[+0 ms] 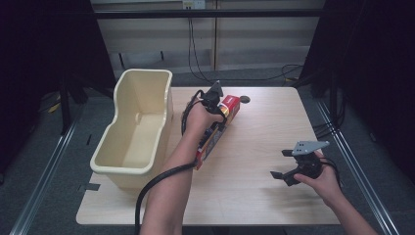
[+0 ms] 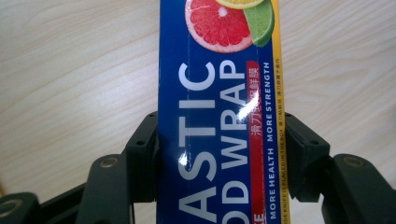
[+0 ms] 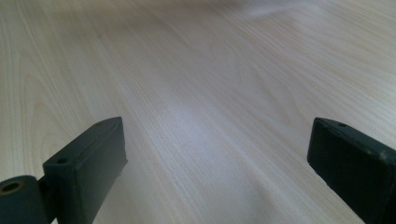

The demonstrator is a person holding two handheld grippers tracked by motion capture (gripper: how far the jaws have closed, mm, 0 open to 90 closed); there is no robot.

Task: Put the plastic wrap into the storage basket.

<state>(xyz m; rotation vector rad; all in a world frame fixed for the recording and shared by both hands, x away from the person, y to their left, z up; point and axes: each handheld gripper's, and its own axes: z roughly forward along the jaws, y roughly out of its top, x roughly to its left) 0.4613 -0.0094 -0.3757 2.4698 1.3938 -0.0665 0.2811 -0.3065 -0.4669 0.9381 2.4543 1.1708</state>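
My left tool (image 1: 219,110) is clamped across the width of the plastic wrap box (image 1: 218,129), with one black jaw pressed flat against each long side, as the left gripper view confirms: the blue printed face of the plastic wrap box (image 2: 219,140) fills the gap between the jaws, and the pale surface (image 2: 70,70) lies behind it. Gripping across the narrow dimension keeps the pads on parallel cardboard faces, which should limit twisting of a long, light carton. The box sits over the middle of the surface (image 1: 254,196), nearer the left edge than the right, its red end pointing toward the far edge and its length running back toward the near edge beside my forearm; whether its lower end still touches the wood I cannot tell. The cream tub (image 1: 134,129) stands along the left edge, overhanging it slightly, open side up and just beside the box, so I judge it the likely destination. My right tool (image 1: 286,174) hovers near the near right corner with its jaws spread wide and nothing between them; the right gripper view shows bare wood (image 3: 196,93) ahead. Held there, it stays out of the left arm's path.
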